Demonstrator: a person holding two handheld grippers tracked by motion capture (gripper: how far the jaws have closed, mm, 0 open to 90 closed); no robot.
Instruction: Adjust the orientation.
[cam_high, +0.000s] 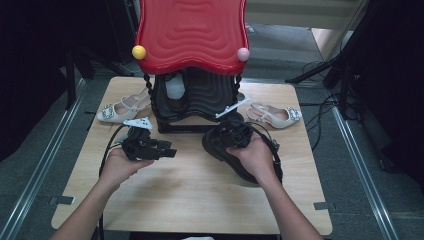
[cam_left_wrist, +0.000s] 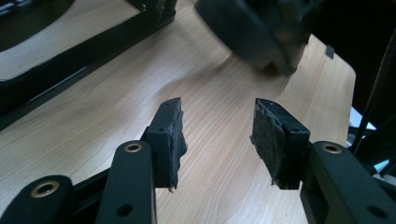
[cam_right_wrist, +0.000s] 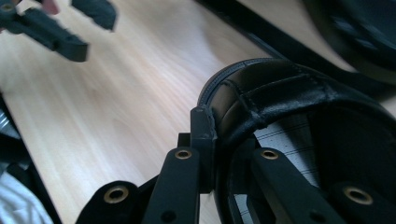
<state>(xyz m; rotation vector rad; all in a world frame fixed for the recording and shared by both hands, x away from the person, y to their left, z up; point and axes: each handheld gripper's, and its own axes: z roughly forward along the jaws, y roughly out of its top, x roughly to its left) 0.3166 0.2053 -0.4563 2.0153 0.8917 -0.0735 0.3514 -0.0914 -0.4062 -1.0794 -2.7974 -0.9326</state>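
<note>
A black shoe (cam_high: 250, 165) lies on the wooden table (cam_high: 190, 195) in front of a rack. My right gripper (cam_high: 231, 134) is shut on the front rim of this black shoe (cam_right_wrist: 280, 93), one jaw outside the leather and the other inside; in the right gripper view the gripper (cam_right_wrist: 224, 135) pinches the stitched edge. My left gripper (cam_high: 169, 150) hovers to the left of the shoe, open and with nothing in it. Seen from the left gripper (cam_left_wrist: 217, 135), both padded jaws stand apart over bare wood, and the shoe (cam_left_wrist: 252, 32) is blurred beyond them.
A rack with a red wavy top (cam_high: 192, 32) and black shelves (cam_high: 200, 100) stands at the table's back centre. One pale heeled shoe (cam_high: 120, 109) lies left of it, another (cam_high: 276, 116) on the right. The rack's black base (cam_left_wrist: 70, 60) runs close to my left gripper.
</note>
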